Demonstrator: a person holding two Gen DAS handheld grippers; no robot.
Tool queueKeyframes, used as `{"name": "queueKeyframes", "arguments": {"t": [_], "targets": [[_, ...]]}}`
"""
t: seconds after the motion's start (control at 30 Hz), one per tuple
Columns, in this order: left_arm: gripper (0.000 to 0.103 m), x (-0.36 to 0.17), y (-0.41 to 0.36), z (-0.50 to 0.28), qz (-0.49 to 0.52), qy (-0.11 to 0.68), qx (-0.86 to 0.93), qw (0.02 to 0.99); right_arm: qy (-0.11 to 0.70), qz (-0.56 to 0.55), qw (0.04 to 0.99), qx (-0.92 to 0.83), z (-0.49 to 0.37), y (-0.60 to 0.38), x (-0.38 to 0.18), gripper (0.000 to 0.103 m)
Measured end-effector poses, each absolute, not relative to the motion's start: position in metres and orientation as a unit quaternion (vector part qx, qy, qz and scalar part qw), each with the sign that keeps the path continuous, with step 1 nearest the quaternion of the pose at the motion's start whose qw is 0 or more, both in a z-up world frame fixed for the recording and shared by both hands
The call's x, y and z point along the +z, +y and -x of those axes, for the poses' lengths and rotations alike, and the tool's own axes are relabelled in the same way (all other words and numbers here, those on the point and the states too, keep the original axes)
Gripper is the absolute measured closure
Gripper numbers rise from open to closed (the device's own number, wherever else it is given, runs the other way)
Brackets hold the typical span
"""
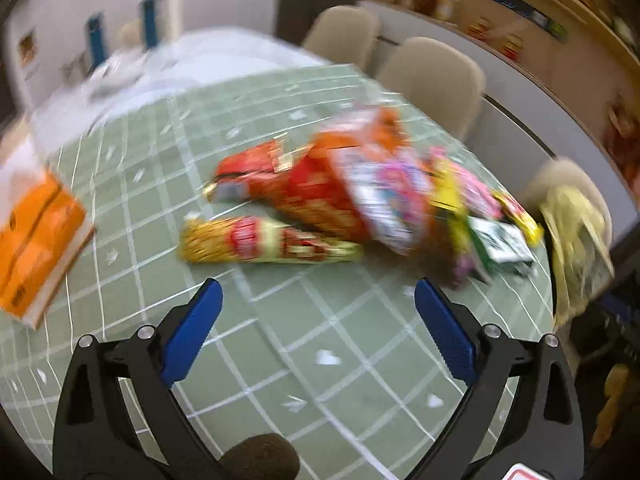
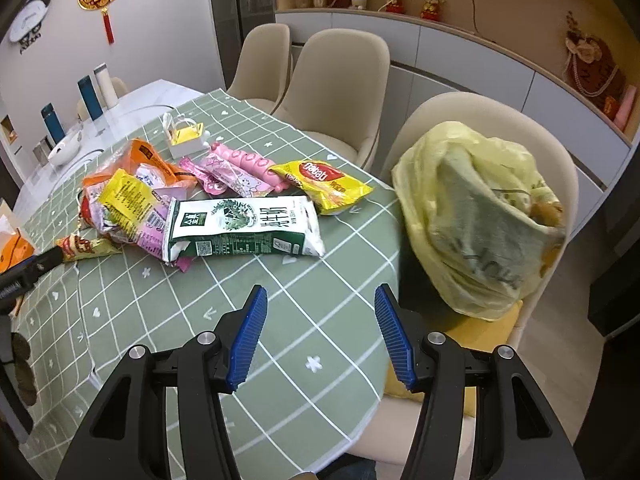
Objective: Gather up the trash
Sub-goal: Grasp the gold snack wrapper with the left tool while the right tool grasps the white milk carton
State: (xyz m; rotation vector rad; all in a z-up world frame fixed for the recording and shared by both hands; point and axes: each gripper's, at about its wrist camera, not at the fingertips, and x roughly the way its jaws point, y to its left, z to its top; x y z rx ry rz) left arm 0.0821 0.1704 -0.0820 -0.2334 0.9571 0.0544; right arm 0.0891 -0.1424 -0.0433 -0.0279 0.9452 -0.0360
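A heap of snack wrappers lies on the green checked tablecloth (image 2: pixel 304 280): a flattened green and white milk carton (image 2: pixel 244 226), a yellow packet (image 2: pixel 324 182), pink wrappers (image 2: pixel 236 170) and an orange bag (image 2: pixel 140 164). In the blurred left wrist view a yellow-red cone wrapper (image 1: pixel 268 242) lies nearest, before a red bag (image 1: pixel 304 188). My left gripper (image 1: pixel 318 294) is open and empty, above the cloth short of the cone wrapper. My right gripper (image 2: pixel 320 302) is open and empty near the table's right edge. A yellow plastic bag (image 2: pixel 480 216) sits on the chair beside it.
An orange tissue box (image 1: pixel 36 244) lies at the table's left. A small white and yellow box (image 2: pixel 186 136) stands behind the heap. Beige chairs (image 2: pixel 340 80) line the far side. Bottles (image 2: pixel 90 98) and a bowl (image 2: pixel 64 150) stand on the white counter.
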Motion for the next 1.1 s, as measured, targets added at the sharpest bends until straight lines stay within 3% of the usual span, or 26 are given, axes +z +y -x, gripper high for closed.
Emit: {"name": "queueKeyframes", "arguments": {"t": [0.23, 0.4, 0.7, 0.9, 1.1], "targets": [[0.013, -0.114, 0.234, -0.112, 0.235, 0.482, 0.079, 0.841, 0.477, 0.026, 0.879, -0.017, -0.105, -0.133, -0.060, 0.050], [0.032, -0.131, 0.248, -0.135, 0.310, 0.494, 0.074, 0.809, 0.479, 0.038, 0.877, -0.022, -0.108, -0.132, -0.066, 0.050], [0.079, -0.126, 0.213, -0.137, 0.251, 0.516, 0.008, 0.819, 0.489, 0.024, 0.872, -0.018, -0.113, -0.143, -0.076, 0.050], [0.091, -0.116, 0.170, -0.108, 0.189, 0.533, -0.073, 0.822, 0.484, 0.030, 0.874, 0.021, -0.133, -0.132, -0.075, 0.050], [0.091, -0.109, 0.144, -0.086, 0.124, 0.534, -0.094, 0.831, 0.454, 0.064, 0.885, 0.075, -0.185, -0.111, -0.066, 0.050]]}}
